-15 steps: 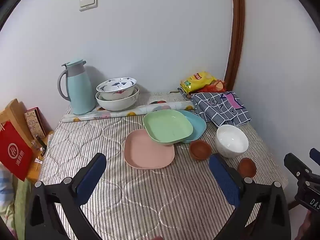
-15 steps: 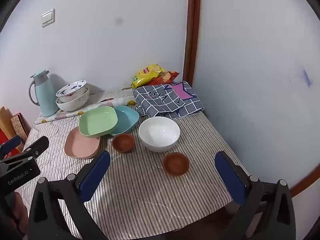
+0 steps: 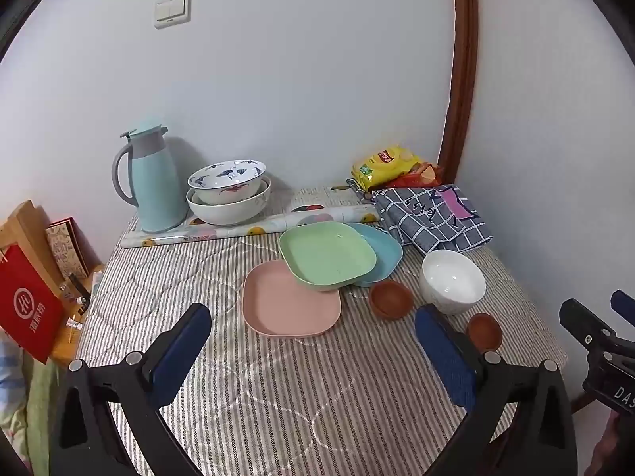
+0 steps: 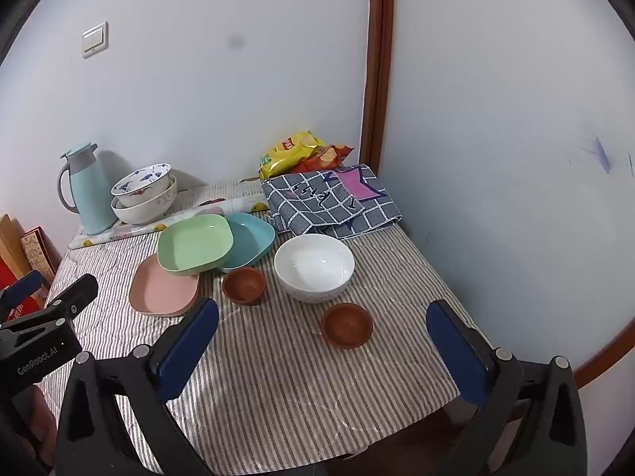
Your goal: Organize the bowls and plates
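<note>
A green plate (image 3: 328,254) leans over a pink plate (image 3: 285,305) and a blue plate (image 3: 383,252) in the table's middle. A white bowl (image 3: 452,279) stands to their right, with two small brown bowls (image 3: 391,299) (image 3: 484,331) near it. Two patterned bowls (image 3: 228,188) are stacked at the back left. In the right wrist view the green plate (image 4: 194,244), white bowl (image 4: 313,265) and brown bowls (image 4: 244,285) (image 4: 347,324) show too. My left gripper (image 3: 313,333) is open and empty above the front of the table. My right gripper (image 4: 323,329) is open and empty, near the front edge.
A light blue thermos jug (image 3: 152,182) stands at the back left beside a rolled patterned sheet (image 3: 254,228). A checked cloth (image 3: 432,214) and snack bags (image 3: 387,162) lie at the back right corner. A red bag (image 3: 27,305) and boxes stand left of the table. Walls close the back and right.
</note>
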`<state>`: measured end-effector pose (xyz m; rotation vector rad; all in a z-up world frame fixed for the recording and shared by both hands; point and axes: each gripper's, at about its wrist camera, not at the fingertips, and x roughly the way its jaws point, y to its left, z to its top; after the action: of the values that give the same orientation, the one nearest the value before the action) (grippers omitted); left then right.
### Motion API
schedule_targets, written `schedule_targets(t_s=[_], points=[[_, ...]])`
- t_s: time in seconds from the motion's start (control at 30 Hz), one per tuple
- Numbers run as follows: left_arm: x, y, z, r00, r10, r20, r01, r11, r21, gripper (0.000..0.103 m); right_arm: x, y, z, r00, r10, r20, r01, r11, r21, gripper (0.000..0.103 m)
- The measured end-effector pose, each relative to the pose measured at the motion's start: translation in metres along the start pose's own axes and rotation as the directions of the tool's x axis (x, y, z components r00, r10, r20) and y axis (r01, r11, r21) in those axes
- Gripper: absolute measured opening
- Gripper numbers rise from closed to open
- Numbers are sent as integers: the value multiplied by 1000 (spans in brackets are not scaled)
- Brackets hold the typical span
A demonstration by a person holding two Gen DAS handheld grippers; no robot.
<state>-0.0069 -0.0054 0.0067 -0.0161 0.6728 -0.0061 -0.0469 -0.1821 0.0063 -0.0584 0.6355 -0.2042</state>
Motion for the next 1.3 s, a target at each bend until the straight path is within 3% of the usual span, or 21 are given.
schedule_targets(t_s=[1.3], points=[[-9,-2,-1,1000,17,24,-17,1000,17,103,-8,3,0,1000,20,12,-20,1000,18,103]])
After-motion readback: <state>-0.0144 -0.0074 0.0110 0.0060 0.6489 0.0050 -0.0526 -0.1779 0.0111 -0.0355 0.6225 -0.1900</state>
